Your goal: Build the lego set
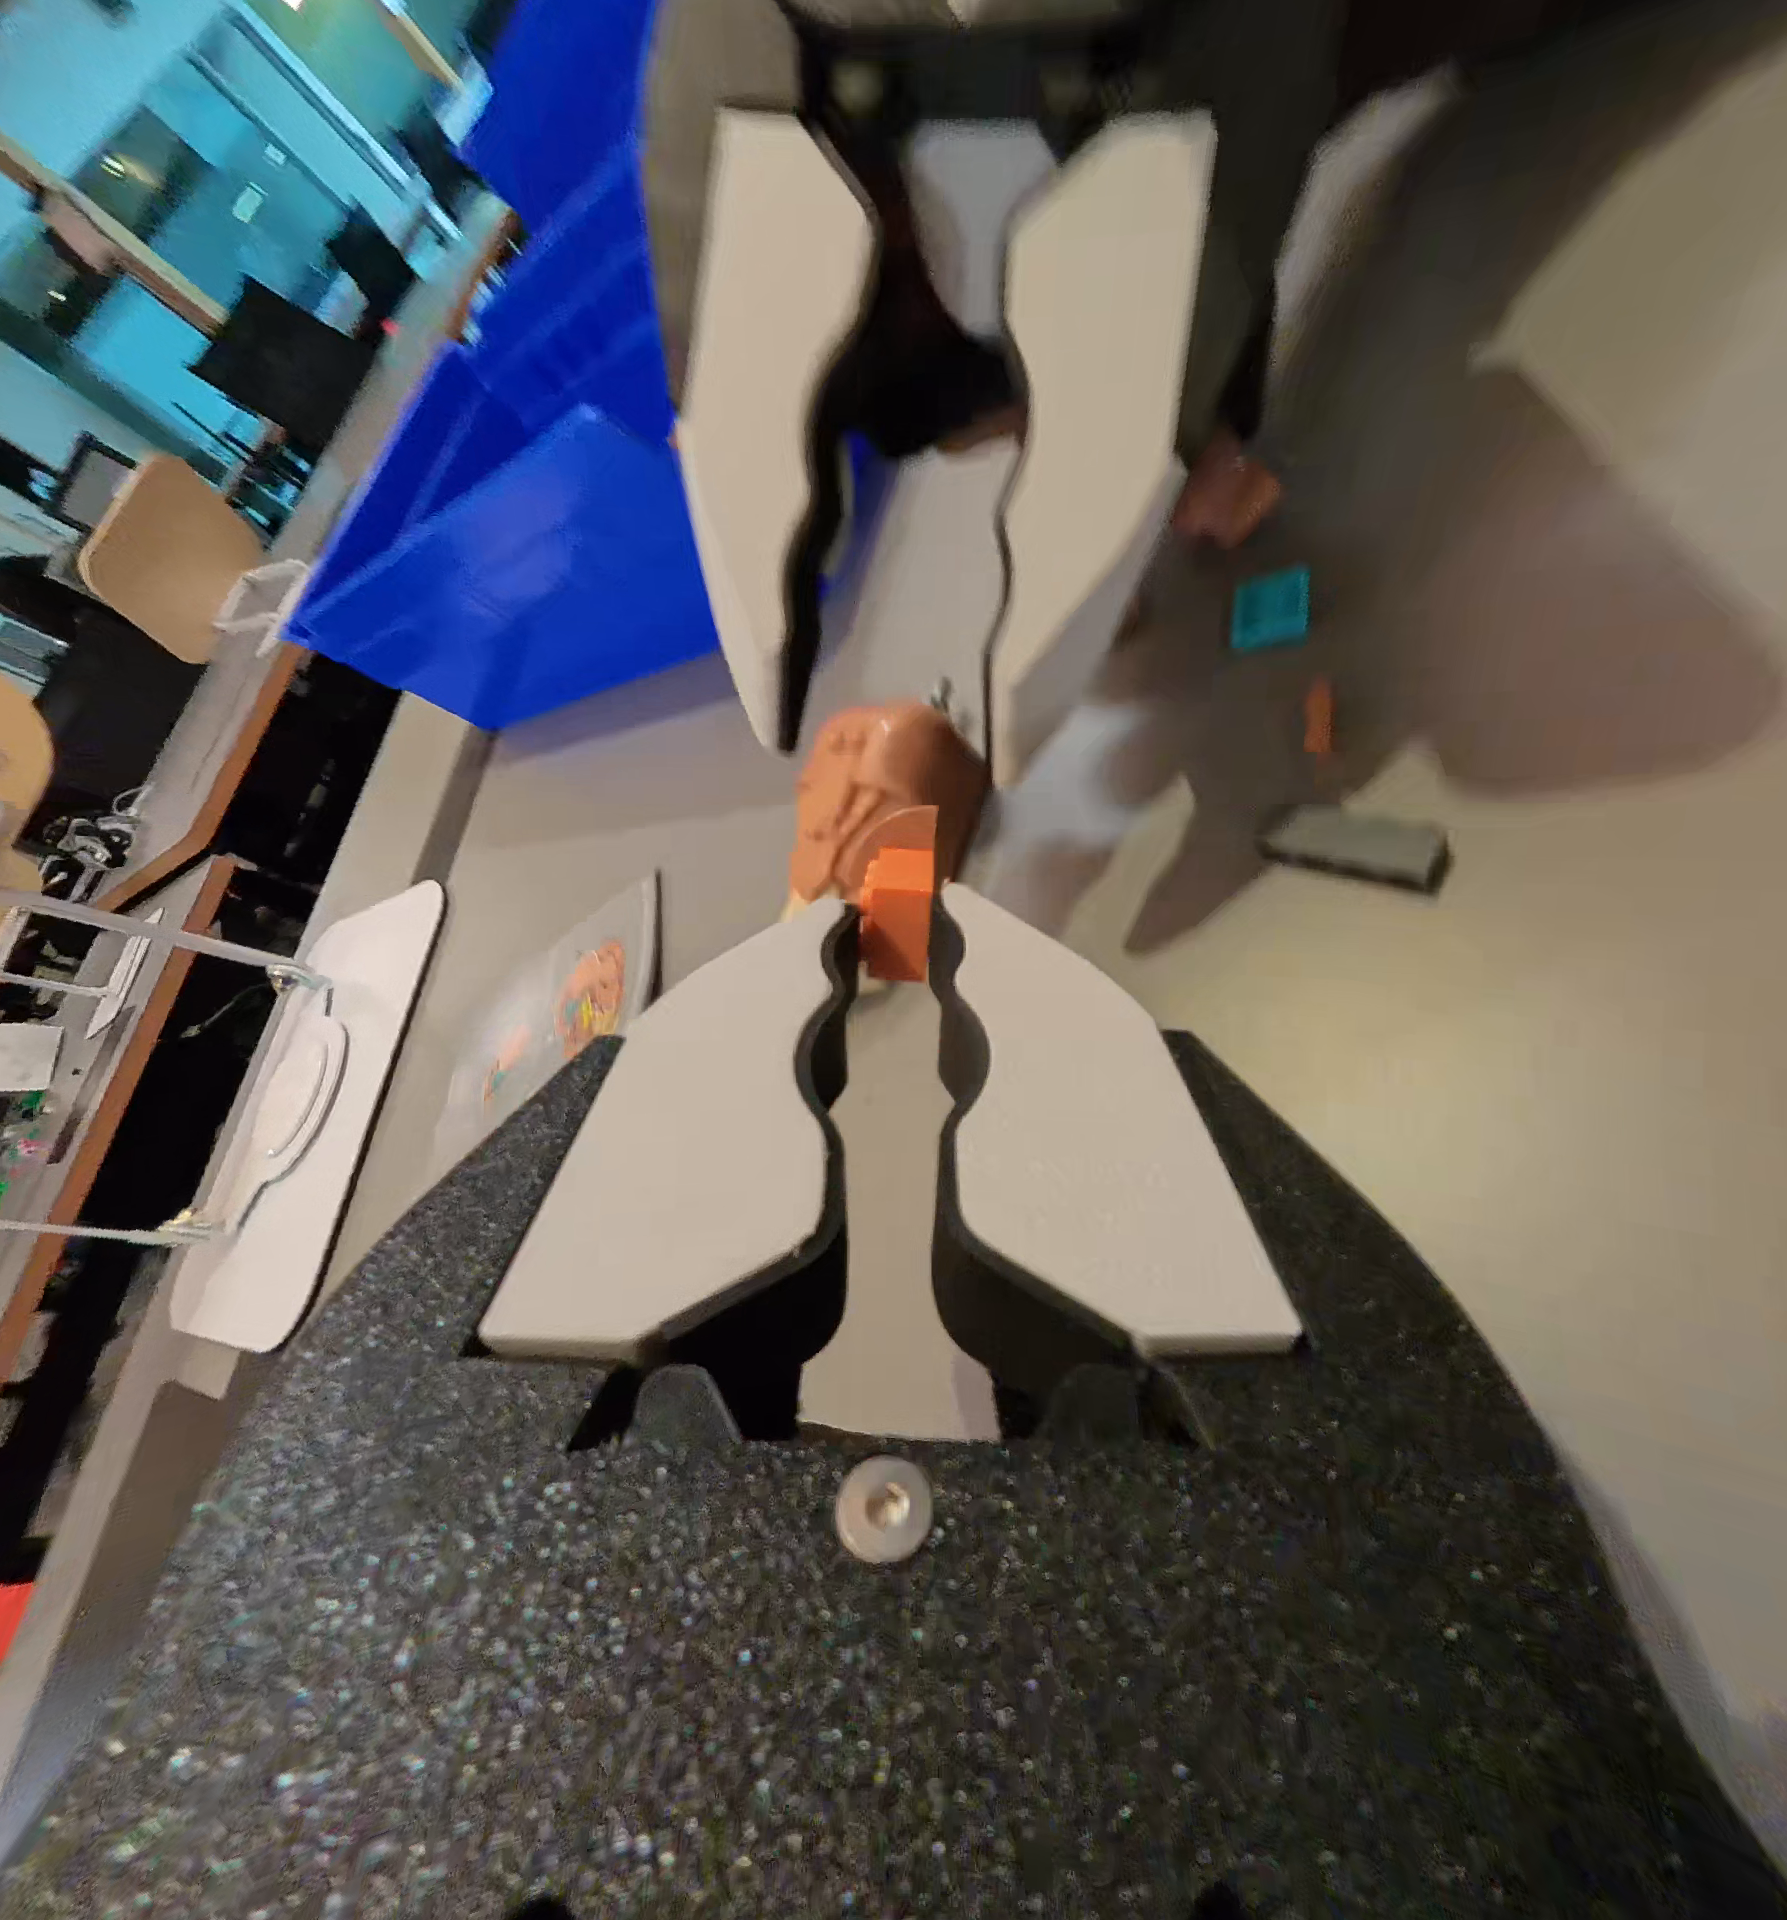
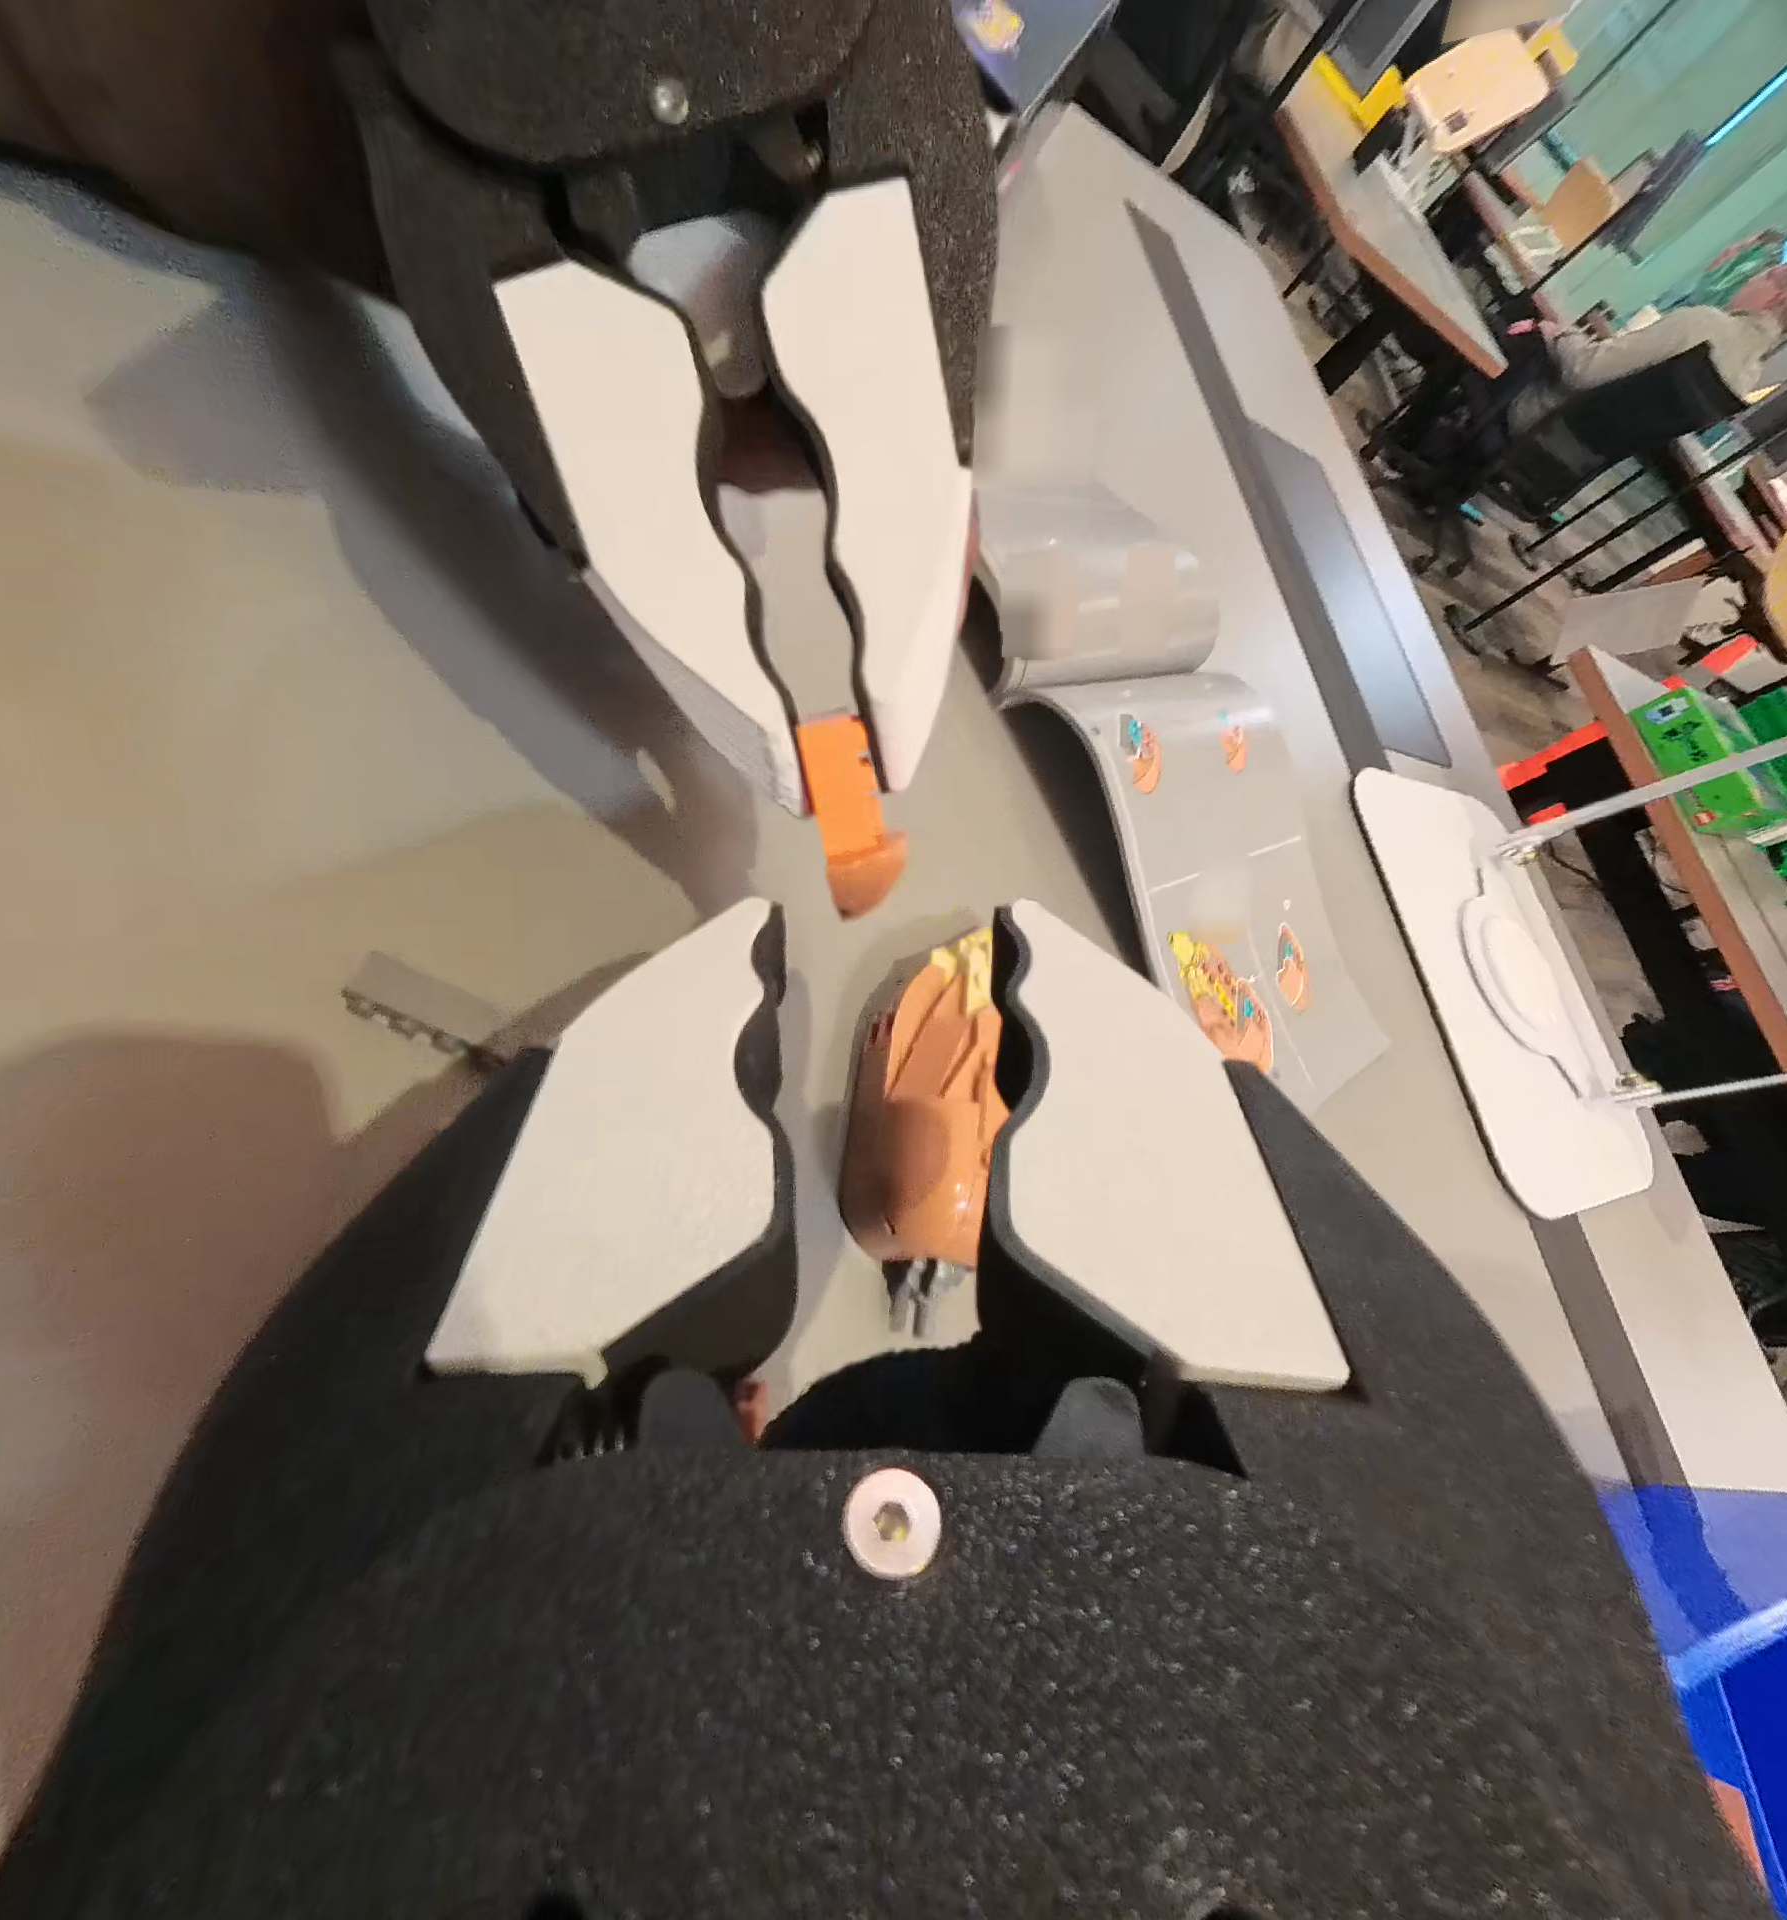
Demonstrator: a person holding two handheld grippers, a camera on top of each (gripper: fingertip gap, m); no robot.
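My left gripper [image 1: 897, 909] is shut on a small orange lego piece [image 1: 894, 920] with a rounded brown end [image 2: 863, 873]. It also shows at the top of the right wrist view [image 2: 842, 790], where the piece points at a brown lego model [image 2: 925, 1101]. The model lies between the fingers of my right gripper [image 2: 889, 914], against the right-hand finger, with bare table showing beside the other finger. The jaws stand wide apart. In the left wrist view the right gripper [image 1: 889, 738] faces mine, and the model [image 1: 884, 800] sits just beyond the orange piece.
The grey table [image 2: 245, 623] holds an open instruction booklet [image 2: 1232, 883], a clear bag [image 2: 1097, 592], a white pad with a clear stand [image 2: 1491, 987] and a grey plate piece [image 2: 411, 997]. A blue bin [image 1: 515, 520] stands at the table's side. Loose teal [image 1: 1271, 608] and brown [image 1: 1227, 499] pieces lie farther off. Left and right tips are no more than a few centimetres apart.
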